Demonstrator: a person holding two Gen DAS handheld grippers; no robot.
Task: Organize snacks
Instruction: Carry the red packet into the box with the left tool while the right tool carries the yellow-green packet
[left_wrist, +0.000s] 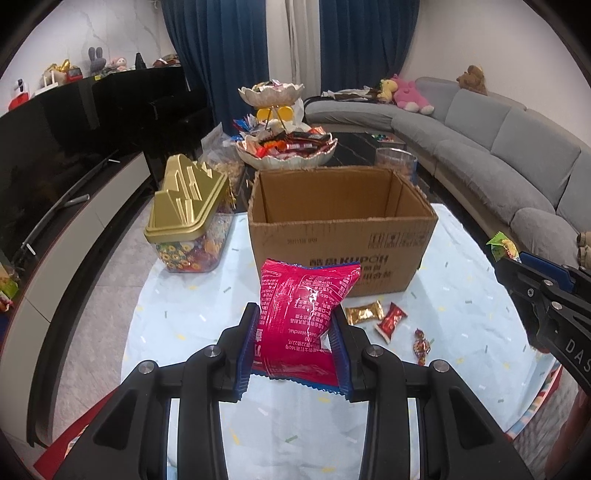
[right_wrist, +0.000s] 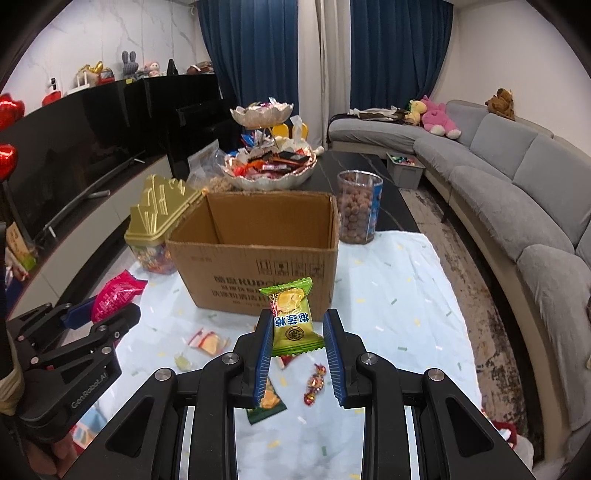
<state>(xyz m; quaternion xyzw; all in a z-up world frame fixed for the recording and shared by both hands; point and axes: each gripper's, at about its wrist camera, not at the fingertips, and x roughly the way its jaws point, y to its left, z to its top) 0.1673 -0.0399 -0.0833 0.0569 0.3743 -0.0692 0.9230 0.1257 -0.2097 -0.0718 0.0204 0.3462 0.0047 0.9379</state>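
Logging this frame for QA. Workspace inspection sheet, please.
Surface: pale blue patterned cloth on the table.
Job's things: open cardboard box, no snacks visible inside; pink snack bag; green candy packet.
Clutter: loose wrapped candies in front of the box; gold-lidded candy jar; clear tub of round snacks; tiered candy dish.
Grippers: left gripper shut on the pink bag; right gripper shut on the green packet.
Cables: nothing seen.
Surroundings: grey sofa, blue curtains, black cabinet.

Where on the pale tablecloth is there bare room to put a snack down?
Free: the pale tablecloth right of the open cardboard box, below the clear jar of brown balls. Crowded: in front of the box, where loose wrapped candies lie.
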